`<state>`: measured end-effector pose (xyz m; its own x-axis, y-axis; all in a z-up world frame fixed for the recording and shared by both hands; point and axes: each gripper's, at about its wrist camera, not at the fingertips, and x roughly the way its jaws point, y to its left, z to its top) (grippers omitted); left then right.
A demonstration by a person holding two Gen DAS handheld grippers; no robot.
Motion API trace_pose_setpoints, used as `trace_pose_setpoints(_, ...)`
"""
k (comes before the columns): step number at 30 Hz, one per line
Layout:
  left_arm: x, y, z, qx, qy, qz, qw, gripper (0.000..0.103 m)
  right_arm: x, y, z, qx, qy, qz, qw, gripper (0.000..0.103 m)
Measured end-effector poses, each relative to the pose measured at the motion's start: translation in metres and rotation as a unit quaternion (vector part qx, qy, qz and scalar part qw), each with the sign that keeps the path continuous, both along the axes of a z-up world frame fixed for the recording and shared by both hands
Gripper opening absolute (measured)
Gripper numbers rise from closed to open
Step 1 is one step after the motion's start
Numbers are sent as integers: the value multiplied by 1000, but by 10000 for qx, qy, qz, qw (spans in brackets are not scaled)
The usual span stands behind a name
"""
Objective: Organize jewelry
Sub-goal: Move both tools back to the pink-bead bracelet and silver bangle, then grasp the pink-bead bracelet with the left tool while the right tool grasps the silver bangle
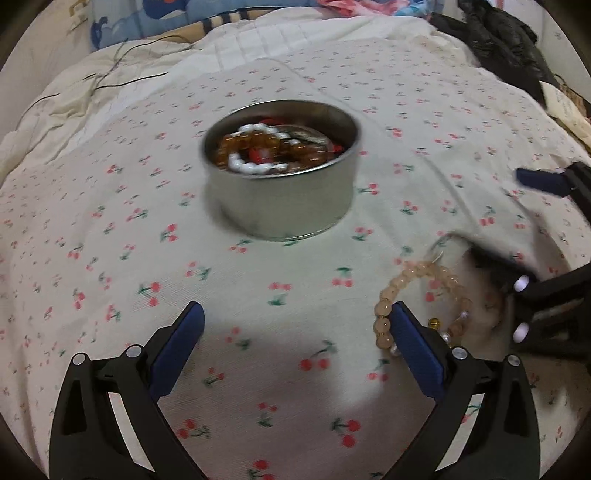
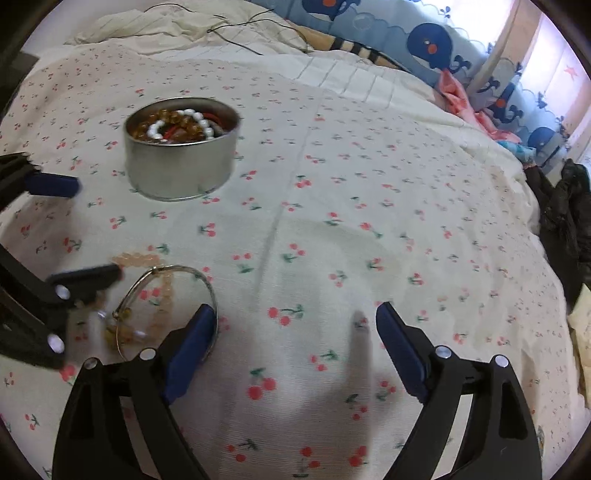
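Observation:
A round metal tin (image 1: 280,199) (image 2: 181,166) stands on the cherry-print bedsheet and holds amber, white and red bead bracelets (image 1: 266,147) (image 2: 177,123). A pale peach bead bracelet (image 1: 417,291) (image 2: 162,291) lies on the sheet, with a thin silver bangle (image 2: 166,273) over it in the right wrist view. My left gripper (image 1: 295,314) is open and empty; its right finger sits beside the peach bracelet. My right gripper (image 2: 295,314) is open and empty, its left finger next to the bangle. Each gripper shows at the edge of the other's view (image 1: 532,221) (image 2: 85,232).
The bedsheet (image 1: 258,295) covers a wide bed. A cream quilt (image 2: 147,26) with thin black cables lies at the back. Whale-print fabric (image 2: 424,40) lines the far side. Dark clothing (image 1: 498,40) (image 2: 565,206) is piled at the right edge.

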<state>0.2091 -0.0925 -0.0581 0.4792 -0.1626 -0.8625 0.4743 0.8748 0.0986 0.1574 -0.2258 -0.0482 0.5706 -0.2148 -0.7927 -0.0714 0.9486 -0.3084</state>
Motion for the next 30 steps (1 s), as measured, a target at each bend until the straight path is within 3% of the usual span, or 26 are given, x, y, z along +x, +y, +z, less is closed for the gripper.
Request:
trace_pose_setpoints(4, -1, 10, 8, 651, -404, 171, 9969, 97, -1, -7, 6, 363, -16, 75, 9993, 84)
trace_pose_setpoints(6, -5, 17, 13, 1193, -778, 267, 9894, 96, -2, -3, 8, 633, 20, 299, 9975, 84)
trace_pose_setpoints(8, -3, 27, 15, 1413, -856, 375, 9855, 96, -3, 1, 8, 824, 104, 483, 9954, 84)
trace_pose_setpoints(13, 8, 45, 17, 718, -250, 465, 9960, 96, -3, 2, 9, 1472, 286, 766, 9857, 79)
trace_pose_setpoints(15, 6, 42, 15, 723, -219, 364, 9965, 96, -4, 3, 9, 1889, 437, 901, 9769, 73)
trace_pose_setpoints(18, 1, 42, 15, 601, -121, 245, 9978, 96, -5, 11, 9, 2783, 749, 1346, 9481, 65)
trace_pose_setpoints(20, 0, 45, 15, 341, 34, 216, 9992, 96, -6, 14, 12, 2976, 706, 1439, 9411, 65)
trace_pose_setpoints(25, 2, 49, 14, -233, 229, 161, 9993, 93, -5, 14, 8, 2464, 554, 1046, 9619, 64)
trace_pose_setpoints(27, 1, 49, 12, -321, 273, 136, 9990, 91, -5, 24, 8, 2344, 541, 1143, 9639, 50)
trace_pose_setpoints(30, -2, 47, 14, -422, 224, 110, 9988, 90, -6, 32, 4, 2080, 604, 1285, 9678, 42)
